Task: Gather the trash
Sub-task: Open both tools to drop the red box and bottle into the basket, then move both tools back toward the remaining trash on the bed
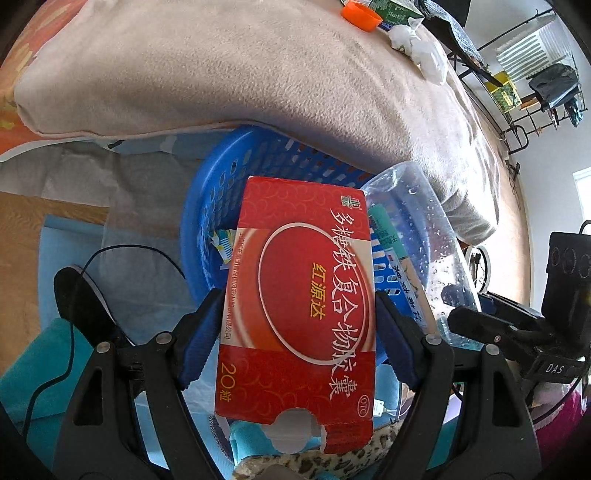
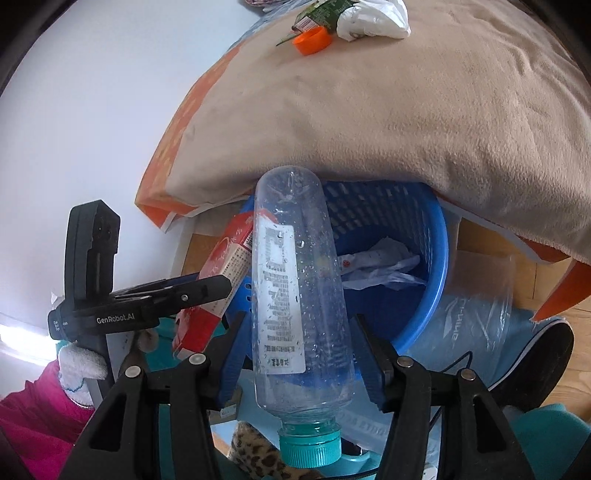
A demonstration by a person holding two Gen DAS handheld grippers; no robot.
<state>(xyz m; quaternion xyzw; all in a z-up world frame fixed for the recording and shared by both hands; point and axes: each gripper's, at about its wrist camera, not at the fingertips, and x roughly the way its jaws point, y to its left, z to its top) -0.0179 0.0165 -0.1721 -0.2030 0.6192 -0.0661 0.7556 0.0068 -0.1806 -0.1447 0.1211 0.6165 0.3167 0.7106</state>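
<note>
Leopard-print fabric [image 1: 325, 461] lies nearest the left wrist camera, under the torn near end of a red medicine box [image 1: 299, 310]. The left gripper [image 1: 295, 332] clamps this box by its long edges, blue pads [image 1: 201, 339] pressed against both sides, so the box points away from the camera over the near rim of a blue plastic basket [image 1: 218, 206]. Inside the basket a small striped wrapper [image 1: 221, 243] lies against the left wall.

In the right wrist view the right gripper [image 2: 299, 343] holds a clear plastic bottle [image 2: 295, 280] across its body, teal cap [image 2: 310, 446] toward the camera and base pointing out over the basket [image 2: 436, 258]. Droplets cling to the inside of the bottle and a white label runs along it. The pads sit tight against the bottle's sides. Crumpled white paper [image 2: 380, 266] lies at the bottom of the basket. Just left of the bottle, the red box [image 2: 225, 273] and the other gripper show from the side.

Far beyond the basket a beige blanket [image 1: 240, 74] covers the bed, which overhangs the basket's far rim. On the blanket's far part sit an orange cap [image 1: 360, 14], a green carton [image 1: 395, 13] and a crumpled white tissue [image 1: 421, 48]. A black shoe [image 2: 535, 362] stands on the wooden floor at the right, near a clear plastic bag [image 2: 476, 317] just beside the basket.
</note>
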